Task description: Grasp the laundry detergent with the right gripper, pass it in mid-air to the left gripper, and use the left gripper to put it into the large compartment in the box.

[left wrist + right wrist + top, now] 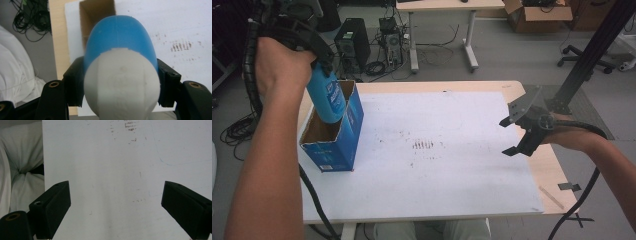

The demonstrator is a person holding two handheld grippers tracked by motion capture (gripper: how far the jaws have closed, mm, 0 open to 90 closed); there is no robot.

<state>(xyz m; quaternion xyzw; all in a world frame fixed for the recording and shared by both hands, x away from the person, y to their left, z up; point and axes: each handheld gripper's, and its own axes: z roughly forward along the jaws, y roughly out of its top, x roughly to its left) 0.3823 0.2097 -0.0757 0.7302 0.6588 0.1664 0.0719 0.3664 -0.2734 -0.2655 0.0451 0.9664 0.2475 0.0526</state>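
Your left gripper [120,82] is clamped on the blue bottle [326,97], pads pressing its sides just below the white cap [122,85], cap toward the camera. In the high view the bottle hangs base-down at upper left of the frame, its lower end at the open mouth of the blue carton [334,131], which stands upright on the white mat [452,170] near the left table edge. Can't tell whether the base has cleared the rim yet.

Risks, as I judge them: the carton is tall, light-looking and nobody is holding it. If the bottle base catches the near wall or a flap, the box will likely tip or slide toward the table edge. Come down off-centre and you'll wedge it against the cardboard. Letting go too high means it drops and rocks the box.

Your right gripper [524,132], mid-right of the frame, has jaws spread wide w/ nothing between them, well apart from the carton, so it's no help bracing.

The left gripper view gives you the grip and the brown inside of the carton beyond the bottle; the high view gives height and box stance. The right gripper view gives bare mat and stains [130,126].
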